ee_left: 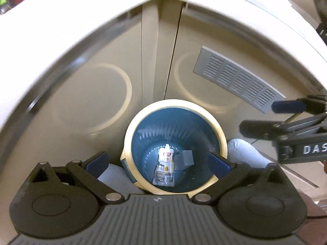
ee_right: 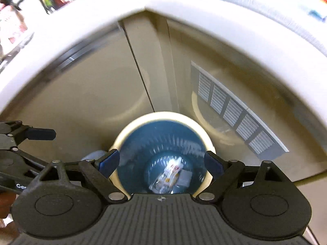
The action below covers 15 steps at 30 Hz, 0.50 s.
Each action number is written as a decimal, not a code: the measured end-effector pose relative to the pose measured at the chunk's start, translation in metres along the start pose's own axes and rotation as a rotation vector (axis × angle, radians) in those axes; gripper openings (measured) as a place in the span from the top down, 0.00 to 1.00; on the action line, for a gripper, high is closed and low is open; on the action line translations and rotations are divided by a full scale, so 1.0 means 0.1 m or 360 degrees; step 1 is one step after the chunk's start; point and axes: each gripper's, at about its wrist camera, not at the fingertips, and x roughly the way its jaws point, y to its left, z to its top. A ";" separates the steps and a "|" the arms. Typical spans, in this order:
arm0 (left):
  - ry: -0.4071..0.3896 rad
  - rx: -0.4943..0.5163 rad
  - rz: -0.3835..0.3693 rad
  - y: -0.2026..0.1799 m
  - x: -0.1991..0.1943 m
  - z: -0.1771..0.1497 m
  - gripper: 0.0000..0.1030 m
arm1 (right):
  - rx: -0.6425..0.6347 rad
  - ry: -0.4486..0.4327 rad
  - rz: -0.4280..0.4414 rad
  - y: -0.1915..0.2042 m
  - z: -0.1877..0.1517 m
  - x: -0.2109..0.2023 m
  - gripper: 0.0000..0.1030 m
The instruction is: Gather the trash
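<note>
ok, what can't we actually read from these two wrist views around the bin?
- Printed white pouch in the blue bin with cream rim: label too small in the left wrist view, motion-blurred in the right.
- Grey square piece: material unclear, partly under the pouch.
- Bin base and floor: hidden by the bin wall and gripper bodies.
- Right gripper: cut off by the left view's right edge.

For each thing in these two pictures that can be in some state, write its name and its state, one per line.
Waste bin: upright, uncovered, holding trash.
White pouch: lying at the bin's bottom.
Clear wrapper: at the bottom, beside the pouch.
Grey piece: at the bottom, next to the pouch.
Left gripper: open, empty, above the bin.
Right gripper: open, empty, above the bin.
Wall vent: fixed, slats showing.
</note>
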 end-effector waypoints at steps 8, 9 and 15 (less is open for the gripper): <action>-0.0185 0.0064 0.0136 -0.13 -0.53 -0.14 0.00 | -0.0142 -0.0294 -0.0113 0.07 -0.25 -0.54 0.06; -0.0210 0.0081 0.0154 -0.16 -0.59 -0.16 0.00 | -0.0156 -0.0305 -0.0115 0.08 -0.27 -0.58 0.05; -0.0305 0.0127 0.0239 -0.29 -0.81 -0.26 0.00 | -0.0224 -0.0360 -0.0093 0.13 -0.35 -0.62 0.04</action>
